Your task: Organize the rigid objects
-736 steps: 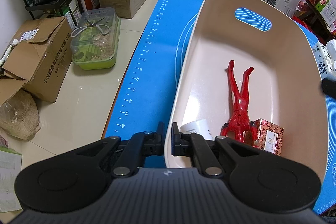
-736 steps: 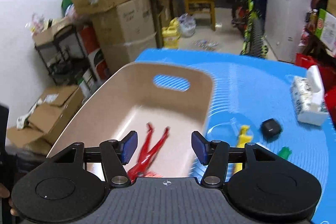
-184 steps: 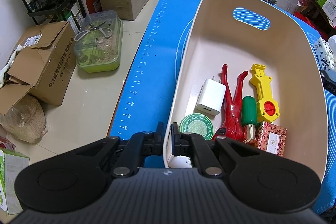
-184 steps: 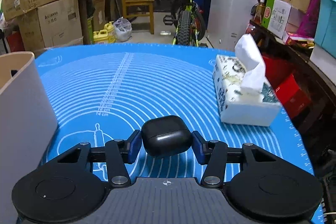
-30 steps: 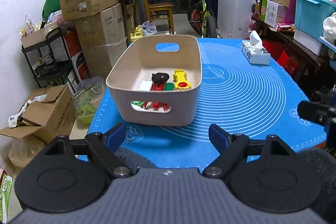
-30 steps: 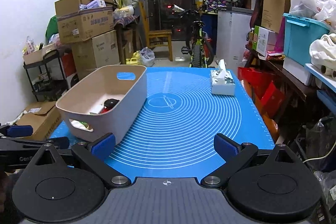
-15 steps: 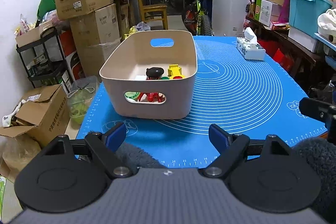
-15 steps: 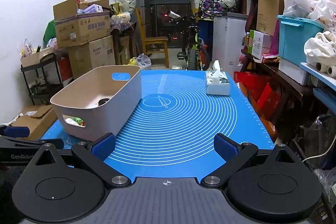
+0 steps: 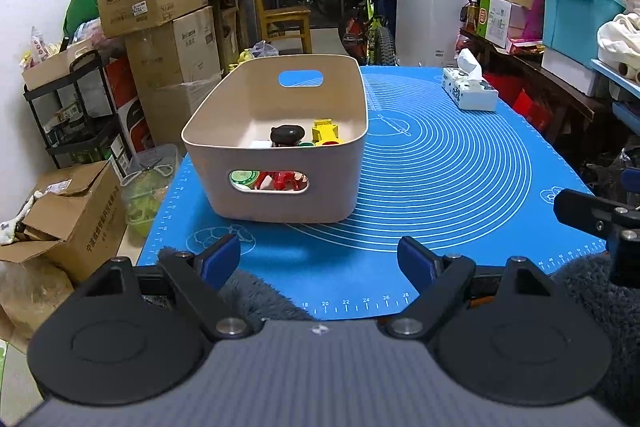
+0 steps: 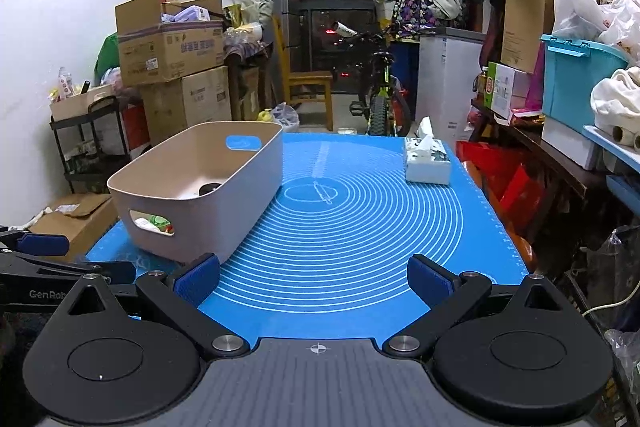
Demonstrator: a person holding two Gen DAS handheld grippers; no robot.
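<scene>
Both grippers have been drawn back from the beige plastic storage bin (image 9: 280, 183) since the earlier frames, when the left one was clamped on its near rim and the right one carried the black rounded earbud case (image 9: 286, 135). That case is now seen lying inside the bin on top of the other items — a yellow plastic toy (image 9: 326, 135), a red figurine (image 9: 280, 181) and a round green tin (image 9: 242, 179), the last two glimpsed through the near handle slot. The bin is set toward the left edge of the blue silicone mat (image 9: 440, 179) covering the desk. A white tissue box (image 10: 427, 165) is placed near the far right corner. The left gripper (image 9: 320, 263) and the right gripper (image 10: 316, 279) are held above the near edge, fingers spread wide apart, nothing gripped.
</scene>
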